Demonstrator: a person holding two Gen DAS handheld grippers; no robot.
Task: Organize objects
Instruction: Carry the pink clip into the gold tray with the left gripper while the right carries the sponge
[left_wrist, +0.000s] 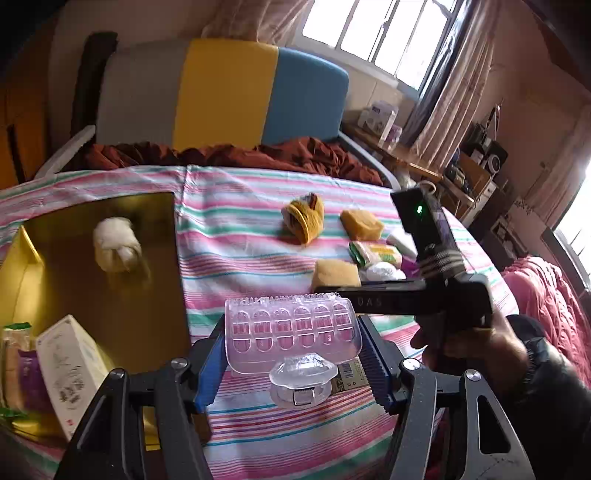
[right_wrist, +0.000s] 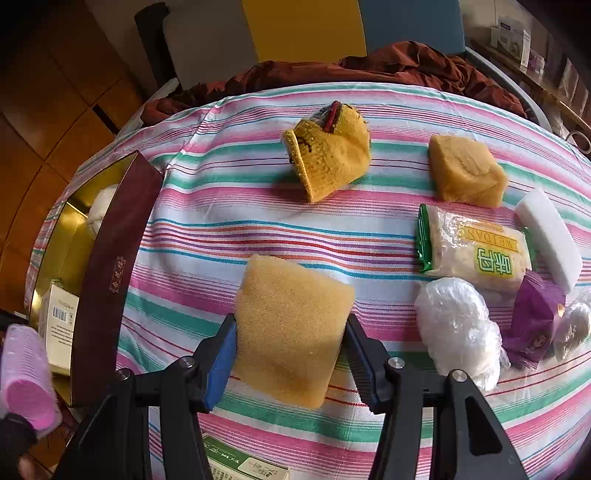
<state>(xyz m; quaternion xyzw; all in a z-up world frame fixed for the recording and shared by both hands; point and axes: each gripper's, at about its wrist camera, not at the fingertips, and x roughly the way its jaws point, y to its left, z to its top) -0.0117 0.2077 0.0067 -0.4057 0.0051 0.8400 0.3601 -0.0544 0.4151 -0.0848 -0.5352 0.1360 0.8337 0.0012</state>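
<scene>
My left gripper (left_wrist: 293, 343) is shut on a clear pink plastic roller (left_wrist: 291, 328), held above the striped cloth beside the gold box (left_wrist: 110, 317). The same roller (right_wrist: 26, 376) shows blurred at the left edge of the right wrist view. My right gripper (right_wrist: 290, 332) is shut on a square yellow sponge (right_wrist: 295, 295), with both pads pressed into its sides just above the cloth. That sponge (left_wrist: 336, 275) and the right gripper's black body (left_wrist: 417, 299) appear to the right in the left wrist view, with a gloved hand (left_wrist: 476, 350) on the handle.
The gold box holds a white wrapped bundle (left_wrist: 116, 243) and a white carton (left_wrist: 70, 365). On the cloth lie a yellow knitted piece (right_wrist: 328, 155), a second sponge (right_wrist: 465, 173), a snack pack (right_wrist: 476, 247), a white foam block (right_wrist: 550, 236), a plastic-wrapped bundle (right_wrist: 458, 328) and a purple packet (right_wrist: 535, 317).
</scene>
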